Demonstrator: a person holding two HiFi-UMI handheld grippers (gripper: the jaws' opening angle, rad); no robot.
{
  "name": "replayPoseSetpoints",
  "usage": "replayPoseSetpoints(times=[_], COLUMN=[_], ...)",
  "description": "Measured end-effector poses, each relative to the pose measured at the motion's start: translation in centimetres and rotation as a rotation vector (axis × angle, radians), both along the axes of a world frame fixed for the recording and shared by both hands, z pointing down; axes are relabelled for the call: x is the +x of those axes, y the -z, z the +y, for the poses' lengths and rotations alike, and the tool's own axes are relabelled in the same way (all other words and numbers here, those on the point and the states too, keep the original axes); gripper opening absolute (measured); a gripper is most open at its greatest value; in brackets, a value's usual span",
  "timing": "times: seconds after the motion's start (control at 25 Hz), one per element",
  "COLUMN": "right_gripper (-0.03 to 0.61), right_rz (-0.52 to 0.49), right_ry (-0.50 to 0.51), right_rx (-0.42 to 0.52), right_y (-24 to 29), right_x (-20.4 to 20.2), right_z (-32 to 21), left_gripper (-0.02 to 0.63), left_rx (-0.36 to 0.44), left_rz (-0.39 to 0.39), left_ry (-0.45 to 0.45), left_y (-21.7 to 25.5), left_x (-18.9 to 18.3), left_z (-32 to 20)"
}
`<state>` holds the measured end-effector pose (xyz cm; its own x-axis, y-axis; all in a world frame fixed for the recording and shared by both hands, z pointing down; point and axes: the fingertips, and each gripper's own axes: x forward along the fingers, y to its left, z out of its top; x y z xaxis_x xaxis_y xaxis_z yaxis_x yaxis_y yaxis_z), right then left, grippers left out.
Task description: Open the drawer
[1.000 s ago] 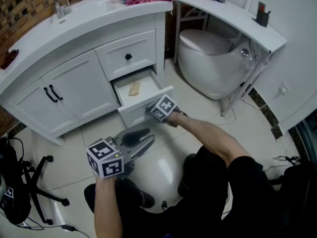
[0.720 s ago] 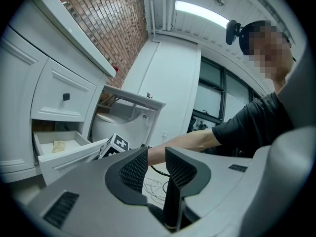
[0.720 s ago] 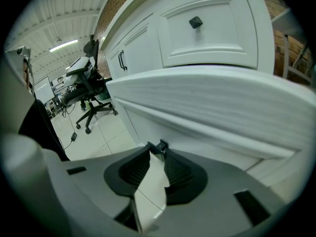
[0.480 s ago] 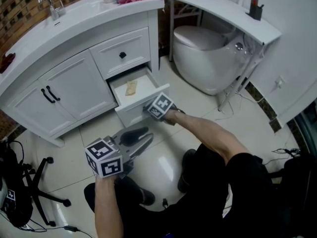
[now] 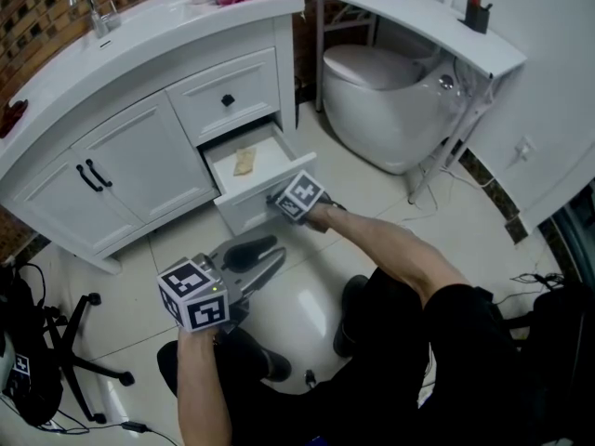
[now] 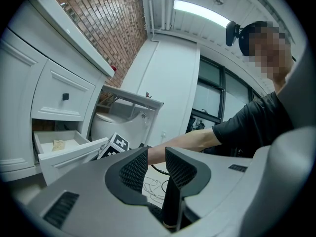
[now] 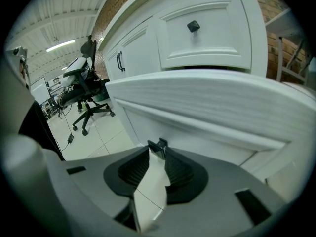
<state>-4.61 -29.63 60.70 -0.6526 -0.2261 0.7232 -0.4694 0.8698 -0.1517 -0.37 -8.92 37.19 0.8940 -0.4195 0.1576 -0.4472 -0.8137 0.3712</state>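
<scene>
The lower drawer (image 5: 263, 177) of the white vanity stands pulled out, with a small tan scrap (image 5: 244, 161) lying inside. My right gripper (image 5: 280, 203) is at the drawer front (image 7: 207, 102), and its jaws have just been opening a little. The small black knob (image 7: 159, 145) still sits between the pad tips and touches them. My left gripper (image 5: 257, 255) hovers low over the floor in front of the cabinet, away from the drawer. In the left gripper view its jaws (image 6: 157, 154) stand apart with nothing between them, and the drawer (image 6: 64, 157) shows at the left.
The shut upper drawer (image 5: 228, 100) is right above the open one, and double cabinet doors (image 5: 121, 165) are to its left. A toilet (image 5: 390, 110) stands at the right under a white shelf (image 5: 437, 21). An office chair base (image 5: 74, 342) and cables lie at the left.
The head view has shifted slightly. The drawer stays out by the same amount and both grippers keep their places.
</scene>
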Motion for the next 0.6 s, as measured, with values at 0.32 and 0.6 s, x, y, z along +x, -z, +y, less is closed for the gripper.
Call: replayPoseSetpoints(times=[0.32,0.6], right_gripper=[0.118,0.100], right_rz=[-0.103,-0.225], right_ry=[-0.059,-0.062], right_rx=[-0.058,-0.104], right_y=[1.8,4.9], right_x=[1.5,1.9], right_z=[0.7,2.1], left_gripper=[0.117,0.117], left_rx=[0.008,0.015], left_rz=[0.004,0.009], left_ry=[-0.010,-0.011], left_y=[0.1,0.4], left_x=[0.4,0.5], left_z=[0.6,1.1])
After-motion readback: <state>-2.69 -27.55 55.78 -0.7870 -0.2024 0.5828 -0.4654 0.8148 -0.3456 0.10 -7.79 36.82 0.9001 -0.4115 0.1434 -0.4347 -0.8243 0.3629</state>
